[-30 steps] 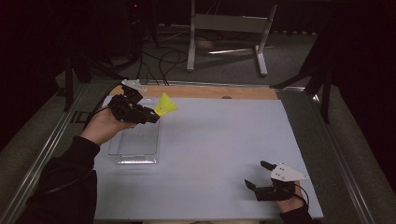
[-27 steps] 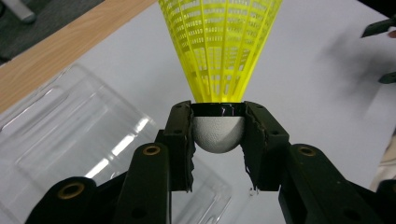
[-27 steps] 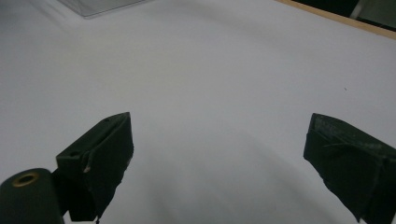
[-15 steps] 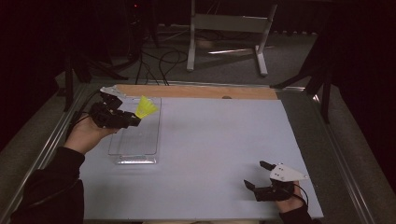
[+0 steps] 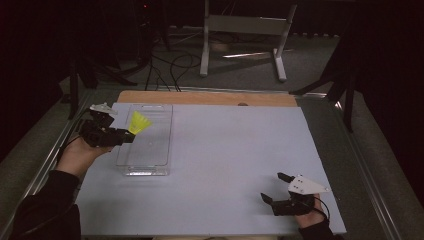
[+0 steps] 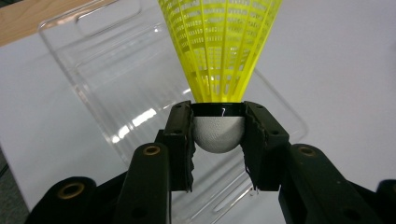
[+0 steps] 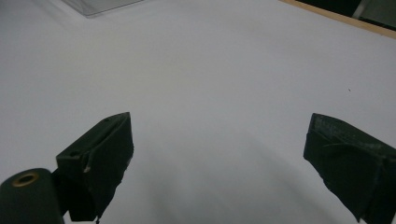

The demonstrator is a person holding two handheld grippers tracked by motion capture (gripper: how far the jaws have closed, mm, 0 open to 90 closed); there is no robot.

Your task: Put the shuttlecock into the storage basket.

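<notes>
The jaws of the left gripper [image 6: 218, 140] are clamped on the shuttlecock [image 6: 219, 51], its skirt cut off above, while the right gripper [image 7: 219, 154] is held spread.

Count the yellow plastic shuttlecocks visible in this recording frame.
1. The yellow plastic shuttlecock is clamped by its white rounded cork base in the left gripper, held over the clear plastic tray at the table's left side. None elsewhere.
</notes>
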